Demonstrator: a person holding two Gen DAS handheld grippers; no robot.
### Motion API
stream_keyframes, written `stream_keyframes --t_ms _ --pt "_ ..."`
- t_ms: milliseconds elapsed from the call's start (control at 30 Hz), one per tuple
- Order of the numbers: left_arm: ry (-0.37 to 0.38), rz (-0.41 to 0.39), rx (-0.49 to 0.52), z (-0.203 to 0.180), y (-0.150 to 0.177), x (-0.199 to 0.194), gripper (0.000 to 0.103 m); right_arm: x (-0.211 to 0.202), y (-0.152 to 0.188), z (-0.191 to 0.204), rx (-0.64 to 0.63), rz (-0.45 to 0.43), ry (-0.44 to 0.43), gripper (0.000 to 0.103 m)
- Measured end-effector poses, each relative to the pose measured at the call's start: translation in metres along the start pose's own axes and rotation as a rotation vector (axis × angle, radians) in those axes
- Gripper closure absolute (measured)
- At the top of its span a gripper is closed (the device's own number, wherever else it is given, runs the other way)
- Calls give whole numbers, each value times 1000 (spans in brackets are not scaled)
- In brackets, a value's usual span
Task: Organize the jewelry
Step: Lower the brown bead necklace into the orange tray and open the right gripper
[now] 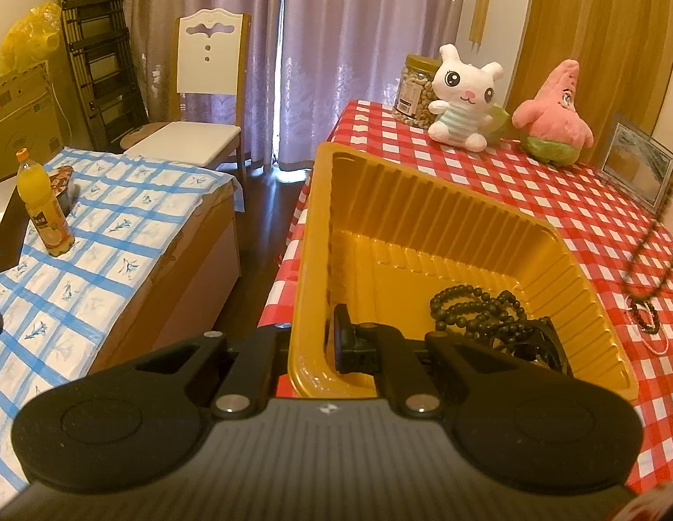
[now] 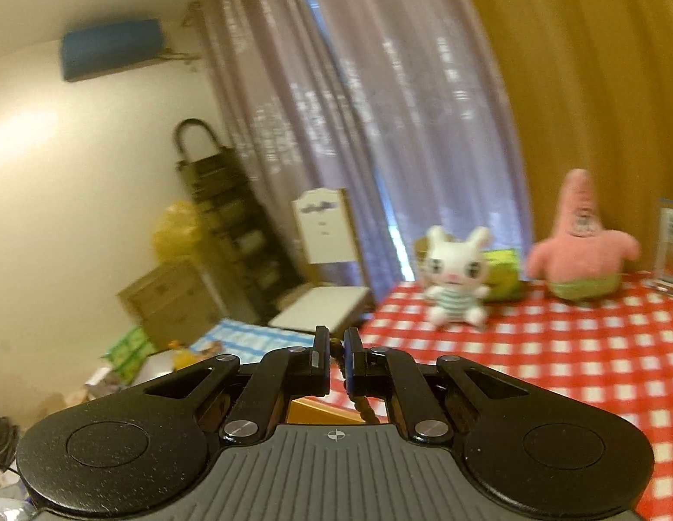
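A gold plastic tray (image 1: 423, 199) sits at the left edge of the red checked table (image 1: 553, 199). My left gripper (image 1: 310, 338) is shut on the tray's near left wall, one finger inside and one outside. Dark bead strands (image 1: 480, 308) lie in the tray's near right corner. My right gripper (image 2: 336, 358) is shut on a dark bead strand (image 2: 363, 410) that hangs below its fingers, raised above the table. That strand hangs at the right of the left wrist view (image 1: 653, 234). A red-and-white bracelet (image 1: 653, 330) lies on the cloth right of the tray.
A white rabbit plush (image 1: 462, 95), a pink starfish plush (image 1: 553, 113), a nut jar (image 1: 414, 87) and a picture frame (image 1: 636, 165) stand along the table's back. Left is a blue checked table (image 1: 97, 225) with an orange juice bottle (image 1: 43, 208); a white chair (image 1: 206, 87) stands behind.
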State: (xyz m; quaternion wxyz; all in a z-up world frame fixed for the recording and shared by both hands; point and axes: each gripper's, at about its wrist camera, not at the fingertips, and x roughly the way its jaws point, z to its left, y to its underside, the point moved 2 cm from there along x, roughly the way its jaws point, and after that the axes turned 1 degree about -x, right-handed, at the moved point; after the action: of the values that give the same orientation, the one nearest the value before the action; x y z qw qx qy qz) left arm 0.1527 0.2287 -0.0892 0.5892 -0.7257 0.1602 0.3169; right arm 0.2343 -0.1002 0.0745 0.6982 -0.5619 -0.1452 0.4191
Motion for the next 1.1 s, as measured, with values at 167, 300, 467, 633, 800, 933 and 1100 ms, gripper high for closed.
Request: stream_keyframes --t_ms 167,300,467,633,800,933,1100 --pt "5 -1 -4 0 0 0 97 38 11 21 -21 47 -59 97" --pt "9 1 -9 2 0 0 97 72 30 32 -23 122 -79 97" --pt "11 5 -11 2 1 1 97 104 59 35 -24 211 -98 97" --pt "14 10 -14 3 2 2 97 122 84 33 -8 284 -98 97" --pt "16 18 -19 5 3 4 97 129 101 33 4 349 -79 95" --pt "17 18 -18 5 3 4 97 123 112 28 16 380 -54 80" --pt "15 19 -19 4 3 5 97 106 124 16 50 400 -6 68"
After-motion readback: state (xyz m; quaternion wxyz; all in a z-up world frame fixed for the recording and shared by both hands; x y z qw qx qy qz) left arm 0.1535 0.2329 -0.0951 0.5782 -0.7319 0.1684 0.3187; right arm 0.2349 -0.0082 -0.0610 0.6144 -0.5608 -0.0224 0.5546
